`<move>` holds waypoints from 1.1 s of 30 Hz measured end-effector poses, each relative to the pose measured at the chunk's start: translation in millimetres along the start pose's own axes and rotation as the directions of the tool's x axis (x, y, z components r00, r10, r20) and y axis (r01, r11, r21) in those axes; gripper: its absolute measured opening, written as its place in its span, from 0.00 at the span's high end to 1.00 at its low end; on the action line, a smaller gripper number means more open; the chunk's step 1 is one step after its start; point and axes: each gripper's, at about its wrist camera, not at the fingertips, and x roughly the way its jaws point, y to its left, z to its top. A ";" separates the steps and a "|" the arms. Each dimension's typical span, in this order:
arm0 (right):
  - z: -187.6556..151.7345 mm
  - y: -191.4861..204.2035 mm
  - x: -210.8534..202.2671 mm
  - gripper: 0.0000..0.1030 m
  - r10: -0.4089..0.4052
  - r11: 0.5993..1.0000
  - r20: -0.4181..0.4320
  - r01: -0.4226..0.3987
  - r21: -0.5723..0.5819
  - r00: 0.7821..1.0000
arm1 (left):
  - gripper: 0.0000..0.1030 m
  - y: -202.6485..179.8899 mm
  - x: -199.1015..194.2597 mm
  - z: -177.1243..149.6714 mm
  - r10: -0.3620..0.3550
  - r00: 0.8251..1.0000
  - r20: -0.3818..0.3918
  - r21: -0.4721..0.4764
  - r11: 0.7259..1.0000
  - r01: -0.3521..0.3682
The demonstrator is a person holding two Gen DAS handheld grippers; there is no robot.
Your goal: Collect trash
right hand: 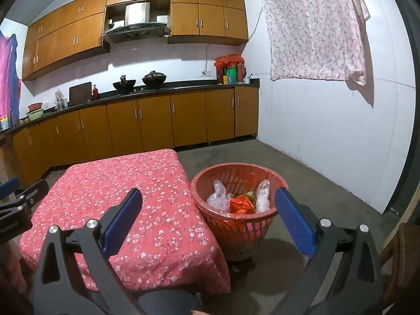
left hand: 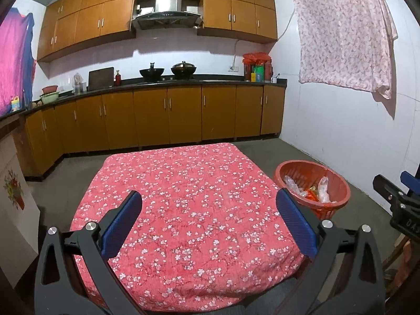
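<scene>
Both tongs gaped wide and held nothing: the left tongs [left hand: 210, 218] above the floral-covered worktop [left hand: 183, 197], the right tongs [right hand: 208, 214] toward the red basket [right hand: 237, 227] at its one o'clock. Plastic bags and wrappers [right hand: 237, 199] lay inside the basket. No trash showed on the worktop, so the collecting looked essentially finished.

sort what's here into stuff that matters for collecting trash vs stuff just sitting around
For the job:
- red basket
- clear plastic bags and orange wrapper inside it
- left hand-held gripper, open
- right hand-held gripper, open

Just there:
- floral-cloth table
- woks on the counter
- hanging floral cloth
</scene>
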 end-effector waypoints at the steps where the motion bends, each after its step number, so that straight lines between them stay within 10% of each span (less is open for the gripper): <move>1: -0.5 0.1 0.2 0.04 0.001 1.000 -0.001 -0.001 0.001 1.000 | 0.02 -0.5 -0.9 -0.5 0.000 1.000 0.004 0.003 1.000 0.000; 33: -12.9 0.6 0.4 0.04 -0.022 1.000 -0.008 0.022 0.000 1.000 | 0.02 -0.2 0.6 -5.1 -0.024 1.000 -0.020 -0.010 1.000 0.024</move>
